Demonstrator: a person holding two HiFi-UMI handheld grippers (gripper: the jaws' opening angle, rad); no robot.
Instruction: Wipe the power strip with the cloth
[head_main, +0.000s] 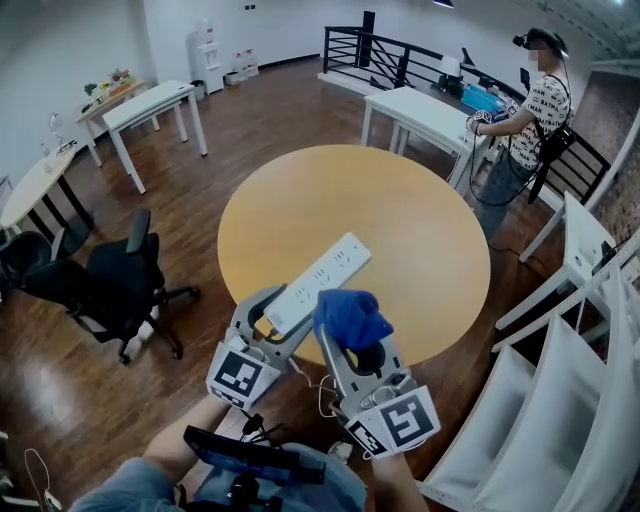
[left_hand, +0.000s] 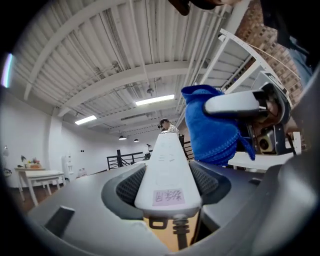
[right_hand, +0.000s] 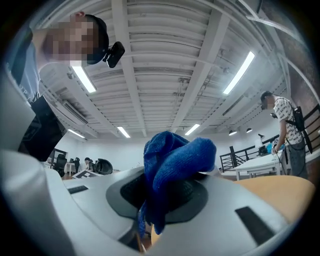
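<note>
The left gripper (head_main: 272, 312) has its jaws clamped on the cord end of the white power strip (head_main: 322, 278), which runs from there toward 1 o'clock over the 6 o'clock edge of the round wooden table (head_main: 400, 215). I cannot tell whether the far end rests on the tabletop. In the left gripper view the strip fills the gap between the jaws, with a small pink label on the near end and the cord hanging below.

The right gripper (head_main: 352, 338) is pinching a bunched blue cloth (head_main: 352, 316) between its jaws. The cloth sits at the strip's 3 o'clock side, near the held end, and may be touching it.

At 9 o'clock from the table stands a black office chair (head_main: 112, 285). At 1 o'clock, well apart, a person in a patterned shirt (head_main: 538, 112) stands at a white desk (head_main: 420, 108).
</note>
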